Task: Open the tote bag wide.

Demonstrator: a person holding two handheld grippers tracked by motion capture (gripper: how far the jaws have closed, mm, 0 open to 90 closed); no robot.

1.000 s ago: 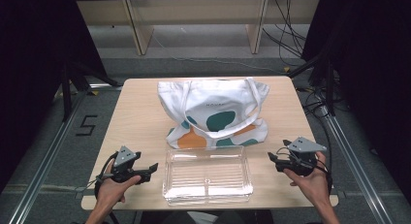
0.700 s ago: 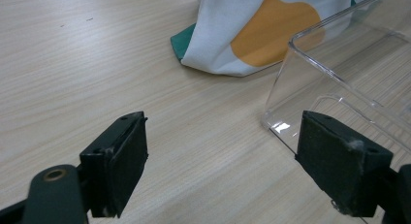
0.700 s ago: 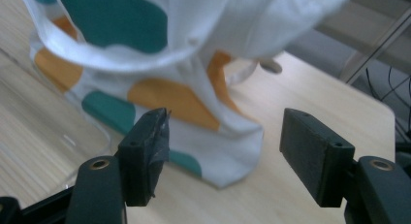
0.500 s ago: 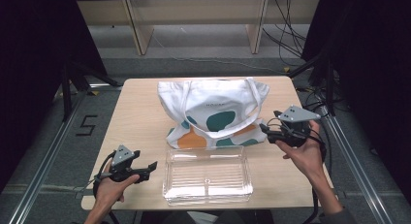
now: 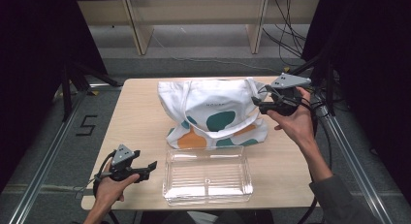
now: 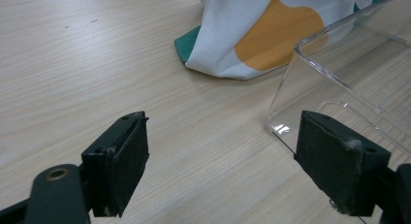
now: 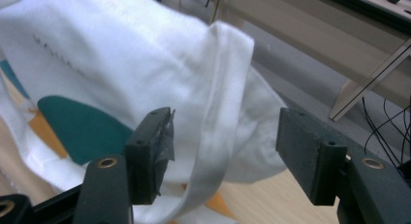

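Bright even tabletop, dark surroundings (soft shadows), close-ups slightly blurred

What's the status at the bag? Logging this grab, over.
Right claw open, jaws just closing, astride the tote bag strap, not pinched. Left claw open, idle beside the clear tray. Nothing in the way.

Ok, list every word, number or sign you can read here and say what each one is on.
"5": dark numeral on the grey floor left of the table.
A short line of small dark capitals on the white tote bag, above the green blob: too small and blurred to read for sure.
The clear plastic box carries no text that I can see.
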